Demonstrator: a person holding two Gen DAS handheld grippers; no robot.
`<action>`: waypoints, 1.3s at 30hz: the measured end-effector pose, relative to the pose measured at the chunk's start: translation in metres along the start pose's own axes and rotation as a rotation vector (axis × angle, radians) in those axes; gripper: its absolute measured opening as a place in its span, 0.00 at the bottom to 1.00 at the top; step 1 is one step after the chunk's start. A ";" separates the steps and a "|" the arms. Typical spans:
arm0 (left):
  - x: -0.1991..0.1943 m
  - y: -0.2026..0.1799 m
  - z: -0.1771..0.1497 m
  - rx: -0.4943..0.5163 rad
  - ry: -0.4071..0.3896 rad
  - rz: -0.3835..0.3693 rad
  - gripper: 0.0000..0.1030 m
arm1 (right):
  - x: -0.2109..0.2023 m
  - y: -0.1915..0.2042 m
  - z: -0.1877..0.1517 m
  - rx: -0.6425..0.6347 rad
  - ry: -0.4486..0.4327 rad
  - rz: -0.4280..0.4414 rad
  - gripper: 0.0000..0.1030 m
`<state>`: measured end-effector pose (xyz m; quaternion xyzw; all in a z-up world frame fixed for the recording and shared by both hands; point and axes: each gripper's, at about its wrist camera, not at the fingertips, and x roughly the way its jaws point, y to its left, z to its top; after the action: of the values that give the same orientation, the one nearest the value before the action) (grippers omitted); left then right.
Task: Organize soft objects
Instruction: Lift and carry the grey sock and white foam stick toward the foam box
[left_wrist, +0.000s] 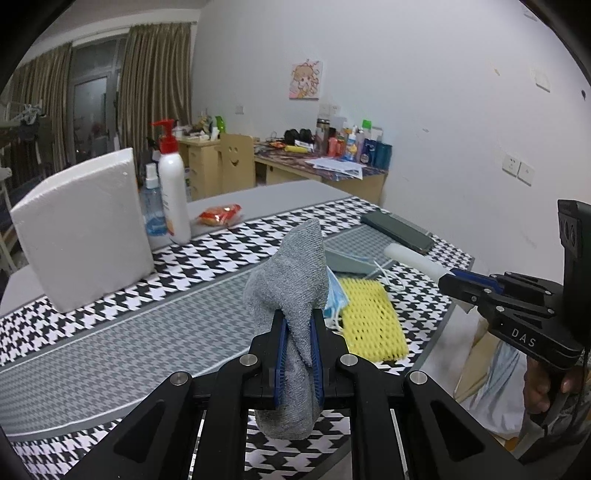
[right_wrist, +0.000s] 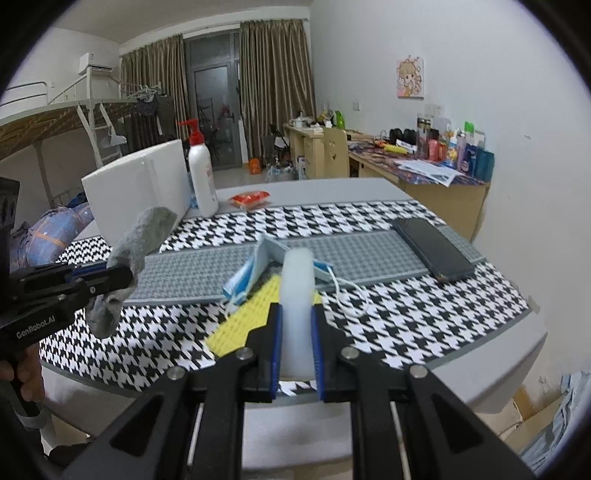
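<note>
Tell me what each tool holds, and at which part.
Left tool: grey sock, gripped near its middle. Right tool: white foam tube, gripped near one end.

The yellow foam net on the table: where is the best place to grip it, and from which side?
Probably the near short edge of the yellow foam net, from above on the person's side. It lies flat; masks cover its far end, and both the left gripper and right gripper are full.

Dorm bedroom: loft bed (right_wrist: 55, 114), cluttered desk (right_wrist: 424, 166), curtains (right_wrist: 273, 74).
</note>
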<state>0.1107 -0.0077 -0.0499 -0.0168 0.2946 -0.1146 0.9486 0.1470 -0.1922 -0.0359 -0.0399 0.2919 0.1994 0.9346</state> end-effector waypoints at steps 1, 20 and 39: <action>-0.003 0.002 0.002 0.000 -0.008 0.008 0.13 | 0.000 0.002 0.002 -0.001 -0.005 0.008 0.18; -0.034 0.035 0.018 -0.026 -0.085 0.086 0.13 | 0.011 0.042 0.039 -0.073 -0.081 0.126 0.18; -0.061 0.064 0.041 -0.050 -0.141 0.142 0.13 | 0.015 0.080 0.071 -0.120 -0.142 0.220 0.18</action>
<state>0.0980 0.0667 0.0112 -0.0277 0.2303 -0.0384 0.9720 0.1644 -0.0997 0.0176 -0.0494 0.2154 0.3201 0.9212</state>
